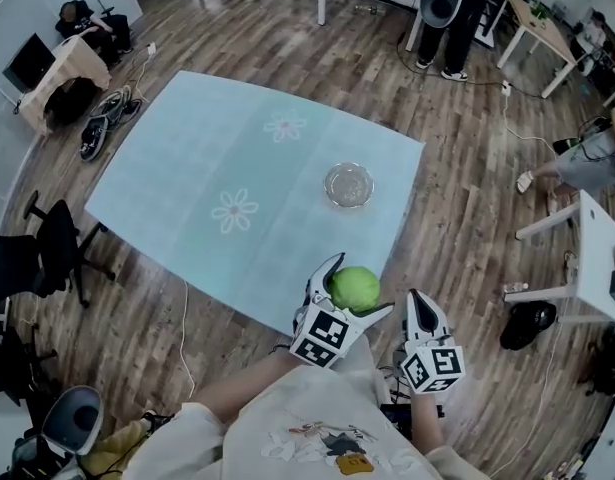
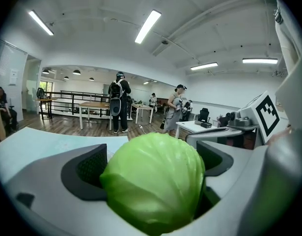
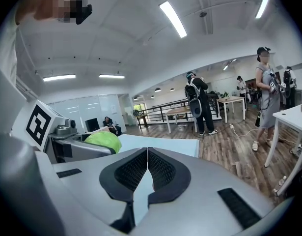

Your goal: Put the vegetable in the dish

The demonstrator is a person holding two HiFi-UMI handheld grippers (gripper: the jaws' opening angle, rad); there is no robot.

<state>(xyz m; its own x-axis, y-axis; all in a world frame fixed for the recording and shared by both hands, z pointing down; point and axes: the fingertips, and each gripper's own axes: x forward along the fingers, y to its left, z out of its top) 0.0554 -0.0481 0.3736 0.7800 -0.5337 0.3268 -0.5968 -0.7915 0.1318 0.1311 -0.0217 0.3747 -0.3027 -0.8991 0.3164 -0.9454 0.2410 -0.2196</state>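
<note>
Left gripper clamps a green cabbage between its jaws, held up at the near edge of the pale blue table. Glass dish stands farther in on the table, apart from the cabbage. Right gripper: jaws pressed together, nothing between them.

We record a pale blue table, two flower prints on it; black chair beyond its left edge; wooden floor.

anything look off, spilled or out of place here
Nothing stands out. The cabbage is whole, clamped in the left hand-held gripper; the right hand-held gripper is shut on nothing. The glass dish sits upright on the table, with no spill around it.
</note>
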